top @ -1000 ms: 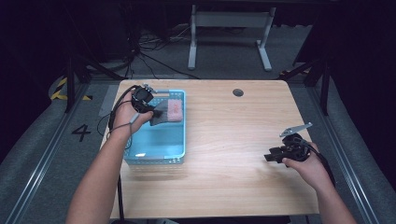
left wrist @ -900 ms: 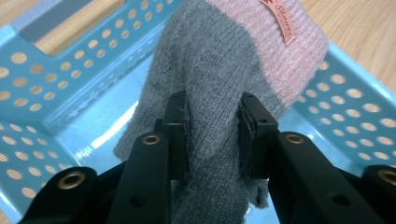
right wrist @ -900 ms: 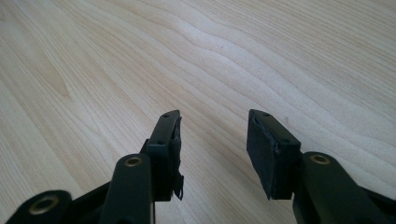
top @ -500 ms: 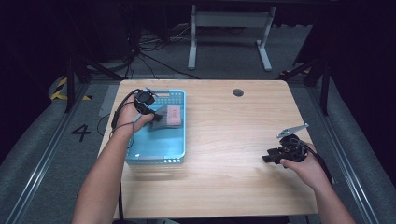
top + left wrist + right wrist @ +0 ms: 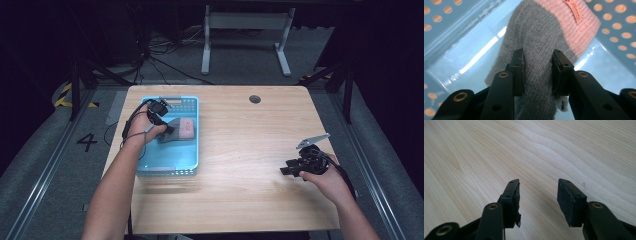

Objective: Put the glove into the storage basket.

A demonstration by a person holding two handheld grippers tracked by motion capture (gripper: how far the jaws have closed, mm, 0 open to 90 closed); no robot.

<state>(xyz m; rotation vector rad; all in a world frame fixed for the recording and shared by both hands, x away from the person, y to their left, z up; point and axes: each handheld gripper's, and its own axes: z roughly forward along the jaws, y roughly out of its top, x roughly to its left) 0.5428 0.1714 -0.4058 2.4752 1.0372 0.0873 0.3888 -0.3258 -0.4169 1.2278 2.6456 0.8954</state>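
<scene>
Tongs [image 5: 537,72] clamped on grey-pink sock [image 5: 544,32]

The rectangular light-wood table [image 5: 240,150] is evenly lit from overhead, while the floor all around that table falls off into near black. A soft, smeared shadow lies on the wood just in front of the blue perforated plastic basket [image 5: 172,165], and the high view is grainy and slightly soft throughout. In the left gripper view, white streaks of glare cross the basket's glossy floor, the grey-and-pink knitted fabric [image 5: 541,37] is sharp, and the holes blur toward the corners. In the right gripper view the wood grain is bright and crisp.
</scene>
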